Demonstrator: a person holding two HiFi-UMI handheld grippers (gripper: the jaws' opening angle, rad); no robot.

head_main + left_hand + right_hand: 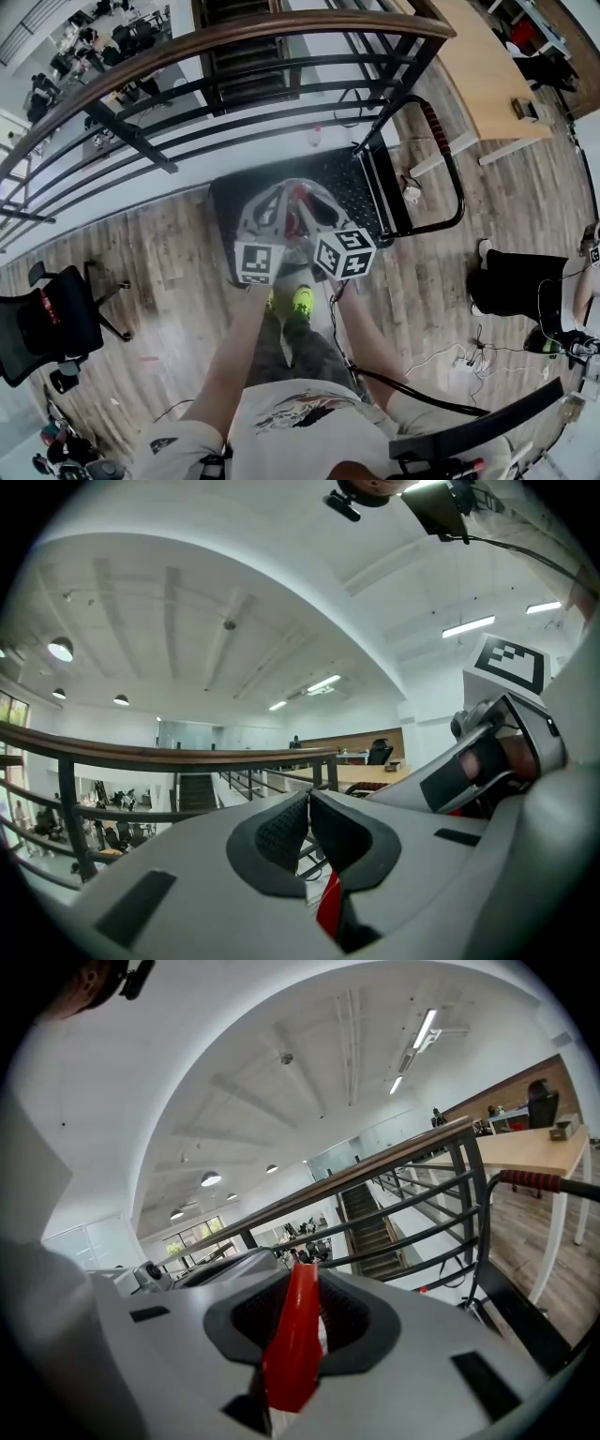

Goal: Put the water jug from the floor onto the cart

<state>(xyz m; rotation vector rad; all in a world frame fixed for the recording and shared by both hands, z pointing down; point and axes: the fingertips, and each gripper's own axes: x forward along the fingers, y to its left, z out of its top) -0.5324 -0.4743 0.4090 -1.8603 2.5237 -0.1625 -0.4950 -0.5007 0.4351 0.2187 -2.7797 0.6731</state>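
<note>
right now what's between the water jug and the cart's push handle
Mostly the cart's bare black deck, then a small white object at its edge, before the push handle. The head view shows this, beside the water jug.

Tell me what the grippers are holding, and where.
The water jug, by its red handle: the right gripper clamps it between its pads, and the left gripper is closed around it too.

No legible text, number or brand is found in any view. The left cube (259, 262) and the right cube (344, 253) are faced with black-and-white square patterns; no characters are carried by them. A printed graphic (295, 411) is seen on the shirt (272, 445); any lettering in it is too small to be read.
</note>
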